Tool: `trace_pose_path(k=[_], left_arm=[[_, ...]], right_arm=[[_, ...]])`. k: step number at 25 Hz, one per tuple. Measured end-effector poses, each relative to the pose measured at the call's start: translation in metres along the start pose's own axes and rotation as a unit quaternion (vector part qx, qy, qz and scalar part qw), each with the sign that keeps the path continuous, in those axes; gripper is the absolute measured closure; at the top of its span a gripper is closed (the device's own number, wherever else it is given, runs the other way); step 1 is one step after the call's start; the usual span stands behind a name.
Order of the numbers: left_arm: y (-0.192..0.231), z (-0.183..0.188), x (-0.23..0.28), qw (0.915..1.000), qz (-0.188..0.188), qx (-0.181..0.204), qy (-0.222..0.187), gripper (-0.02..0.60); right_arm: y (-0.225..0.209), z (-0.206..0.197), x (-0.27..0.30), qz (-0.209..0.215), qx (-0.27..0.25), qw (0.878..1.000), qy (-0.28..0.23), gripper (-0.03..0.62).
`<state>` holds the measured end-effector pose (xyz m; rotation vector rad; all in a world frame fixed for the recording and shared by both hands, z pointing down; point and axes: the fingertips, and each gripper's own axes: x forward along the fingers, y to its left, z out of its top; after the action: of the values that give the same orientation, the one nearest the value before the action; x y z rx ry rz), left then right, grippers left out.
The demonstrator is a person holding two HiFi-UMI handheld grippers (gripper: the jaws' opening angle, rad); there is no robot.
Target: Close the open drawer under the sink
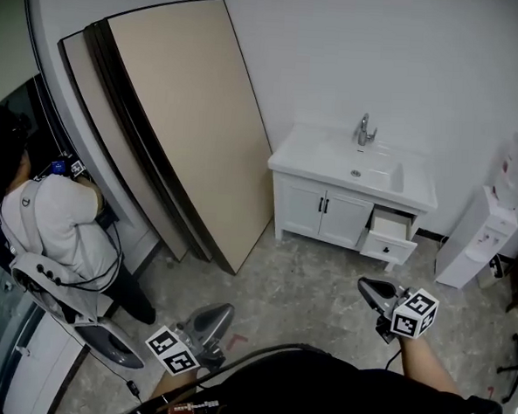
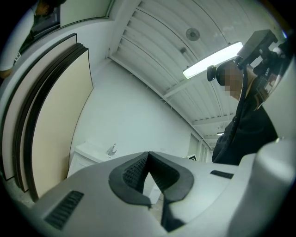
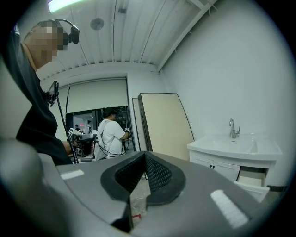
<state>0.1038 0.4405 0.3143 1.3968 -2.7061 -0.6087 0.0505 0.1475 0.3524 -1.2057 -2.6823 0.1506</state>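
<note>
A white vanity [image 1: 322,210] with a sink [image 1: 375,169] and a tap stands against the far wall. Its right-hand drawer [image 1: 389,237] is pulled out, open and tilted forward; in the right gripper view the drawer [image 3: 253,178] shows at the lower right. My left gripper [image 1: 225,311] hangs low over the floor, far from the vanity, with its jaws shut and nothing in them [image 2: 148,155]. On the right, my right gripper [image 1: 364,286] points toward the drawer from some way off, jaws together and empty [image 3: 144,155].
Large beige panels [image 1: 185,127] lean on the wall left of the vanity. A person in a white shirt [image 1: 57,224] stands at the far left by a doorway. A water dispenser [image 1: 485,233] stands right of the vanity. Grey tiled floor [image 1: 306,292] lies between me and the vanity.
</note>
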Motion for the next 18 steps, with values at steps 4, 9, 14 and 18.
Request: trace_pose_path(k=[4, 9, 14, 18], left_arm=[[0.01, 0.007, 0.065, 0.9998, 0.007, 0.016, -0.002, 0.581], [0.027, 0.007, 0.146, 0.9998, 0.01, 0.012, -0.012, 0.581], [0.038, -0.004, 0.21, 1.0, -0.001, 0.008, -0.003, 0.581], [0.056, -0.01, 0.247, 0.9999, -0.011, 0.001, 0.013, 0.581]], right_arm=[[-0.065, 0.022, 0.01, 0.017, -0.009, 1.0, 0.0, 0.597], [-0.139, 0.042, 0.013, 0.031, -0.025, 0.999, 0.001, 0.597], [-0.201, 0.044, 0.004, 0.022, -0.018, 1.0, 0.0, 0.597], [-0.236, 0.036, -0.002, 0.002, -0.002, 1.0, 0.001, 0.597]])
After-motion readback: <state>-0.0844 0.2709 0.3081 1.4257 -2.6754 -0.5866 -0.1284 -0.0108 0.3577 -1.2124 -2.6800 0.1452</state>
